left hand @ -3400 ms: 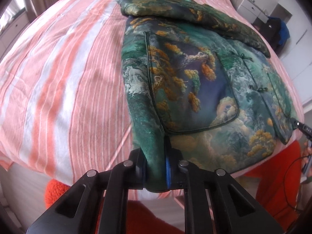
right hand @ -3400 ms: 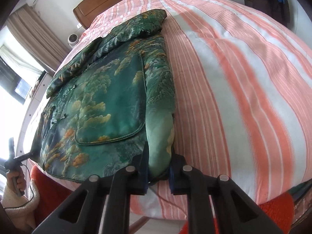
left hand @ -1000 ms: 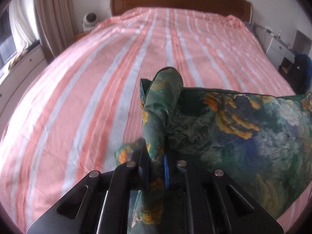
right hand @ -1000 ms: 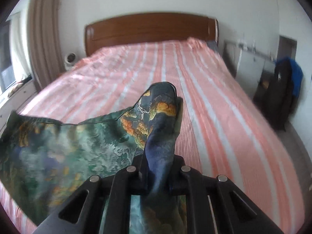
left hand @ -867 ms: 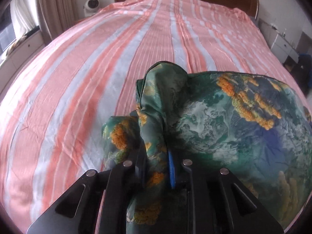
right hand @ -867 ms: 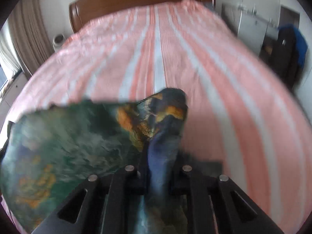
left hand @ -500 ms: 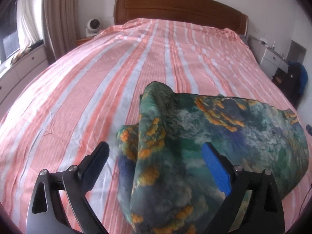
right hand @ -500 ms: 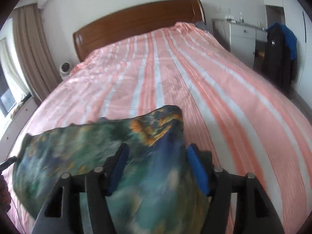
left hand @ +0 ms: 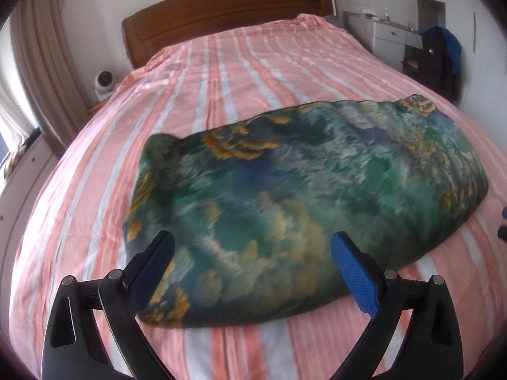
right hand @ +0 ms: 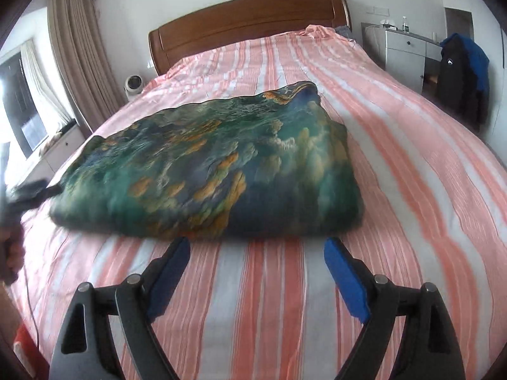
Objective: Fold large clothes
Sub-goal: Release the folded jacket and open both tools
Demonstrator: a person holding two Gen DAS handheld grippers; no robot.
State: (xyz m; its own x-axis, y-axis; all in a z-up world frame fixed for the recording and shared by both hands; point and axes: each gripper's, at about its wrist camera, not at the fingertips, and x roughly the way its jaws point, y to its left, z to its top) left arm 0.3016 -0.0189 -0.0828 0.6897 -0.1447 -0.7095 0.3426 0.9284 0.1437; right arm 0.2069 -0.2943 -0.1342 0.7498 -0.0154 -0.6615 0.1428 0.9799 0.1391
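A large green padded jacket (left hand: 301, 196) with an orange and blue landscape print lies folded in a thick rectangle on the pink and white striped bed (left hand: 240, 63). It also shows in the right wrist view (right hand: 209, 164). My left gripper (left hand: 253, 253) is open and empty, its fingers hovering over the jacket's near edge. My right gripper (right hand: 256, 256) is open and empty, just short of the jacket's near edge, above the bare sheet (right hand: 269, 300).
A wooden headboard (right hand: 247, 19) stands at the far end. A small fan (right hand: 133, 84) and curtains (right hand: 76, 53) are at the left. A white dresser (right hand: 405, 47) and a chair with dark and blue clothes (right hand: 462, 69) stand at the right.
Both grippers held the jacket's corners, carried them over onto the bed, then opened and let go. The folded jacket now lies flat and both grippers have backed off toward the bed's near edge.
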